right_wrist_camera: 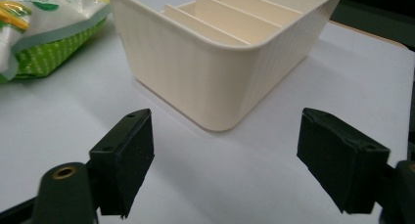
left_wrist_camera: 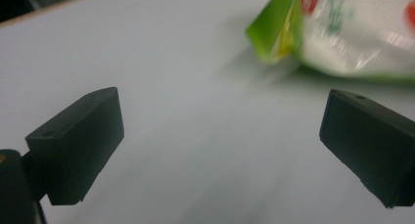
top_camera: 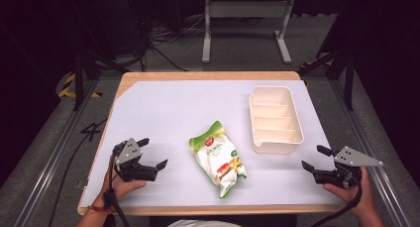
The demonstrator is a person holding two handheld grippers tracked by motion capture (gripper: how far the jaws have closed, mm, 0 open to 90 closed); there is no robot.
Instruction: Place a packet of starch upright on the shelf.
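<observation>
Pre-grasp: both tongs, left [top_camera: 154,154] and right [top_camera: 314,158], gape empty; likely next, green-white glossy snack bag [top_camera: 219,158] into cream plastic divided bin [top_camera: 275,119].

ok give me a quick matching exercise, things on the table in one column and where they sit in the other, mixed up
Things:
1. snack bag
2. divided bin
3. left hand-held gripper
4. right hand-held gripper

Places:
A. near right corner of the table, jaws open
B. middle of the table, lying flat
C. near left edge, jaws open, pointing toward the bag
D. right half, farther back, empty

Pairs: 1-B, 2-D, 3-C, 4-A
</observation>
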